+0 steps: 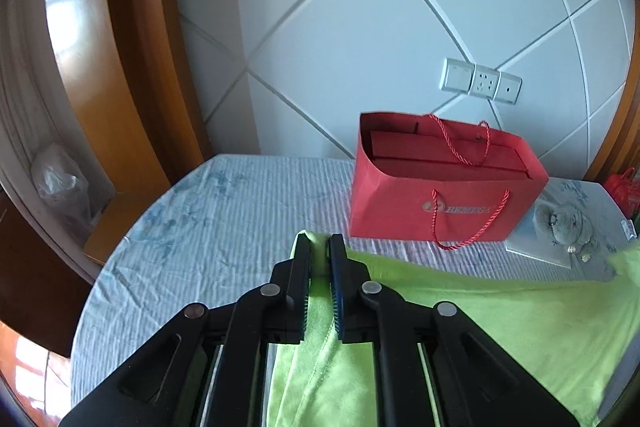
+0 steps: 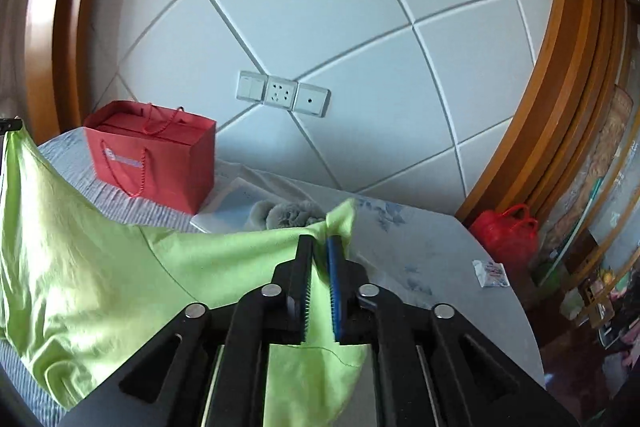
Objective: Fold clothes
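Observation:
A lime-green garment [image 1: 500, 319] is held up above the bed, stretched between both grippers. My left gripper [image 1: 320, 247] is shut on one corner of the garment, with cloth pinched between the jaws. My right gripper [image 2: 320, 247] is shut on the other corner of the green garment [image 2: 100, 267], which sags toward the left and bunches on the bed at the lower left. The left gripper's tip [image 2: 10, 125] shows at the far left edge of the right wrist view.
A bed with a pale blue striped sheet [image 1: 208, 227] lies below. A red paper bag [image 1: 440, 183] stands near the padded headboard [image 1: 360, 27], also in the right wrist view [image 2: 152, 155]. A grey plush toy [image 1: 568, 223] lies on a flat white pad. A red plastic bag [image 2: 504, 231] sits beside the bed.

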A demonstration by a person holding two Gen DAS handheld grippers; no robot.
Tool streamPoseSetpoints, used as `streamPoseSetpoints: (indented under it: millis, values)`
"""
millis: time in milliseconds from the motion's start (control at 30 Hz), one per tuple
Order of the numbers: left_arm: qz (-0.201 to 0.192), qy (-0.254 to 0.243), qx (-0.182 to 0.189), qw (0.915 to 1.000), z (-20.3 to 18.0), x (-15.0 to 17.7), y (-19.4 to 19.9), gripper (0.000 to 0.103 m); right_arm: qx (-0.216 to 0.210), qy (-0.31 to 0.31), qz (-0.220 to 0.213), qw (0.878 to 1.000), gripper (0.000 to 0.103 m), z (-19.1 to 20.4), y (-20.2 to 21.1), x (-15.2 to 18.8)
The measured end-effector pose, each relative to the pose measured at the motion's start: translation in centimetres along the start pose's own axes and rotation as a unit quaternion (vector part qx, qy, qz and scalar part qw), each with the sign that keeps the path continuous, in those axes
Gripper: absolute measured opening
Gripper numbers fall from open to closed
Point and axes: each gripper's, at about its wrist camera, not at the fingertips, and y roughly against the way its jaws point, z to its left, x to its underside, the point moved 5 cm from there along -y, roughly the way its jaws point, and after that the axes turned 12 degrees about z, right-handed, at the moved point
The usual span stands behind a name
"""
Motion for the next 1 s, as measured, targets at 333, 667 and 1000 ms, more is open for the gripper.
streamPoseSetpoints:
  millis: [333,667,1000]
  values:
    - [0.064,-0.068,0.017,0.9954,1.3,15.9,2.3,0.030,-0.098,-0.050,0.069,0.992,0.036,-2.2,2.8,13.0]
    - [0.146,-0.083,-0.003,0.9858,0.8,32.2,0.6,0.031,-0.143,-0.073,0.187,0.969,0.045,1.0,4.7,29.2]
    - [0.132,-0.089,0.004,0.9873,-0.8,32.1,0.2,0.002,-0.147,-0.023,0.224,0.963,0.043,4.8,-0.2,30.6]
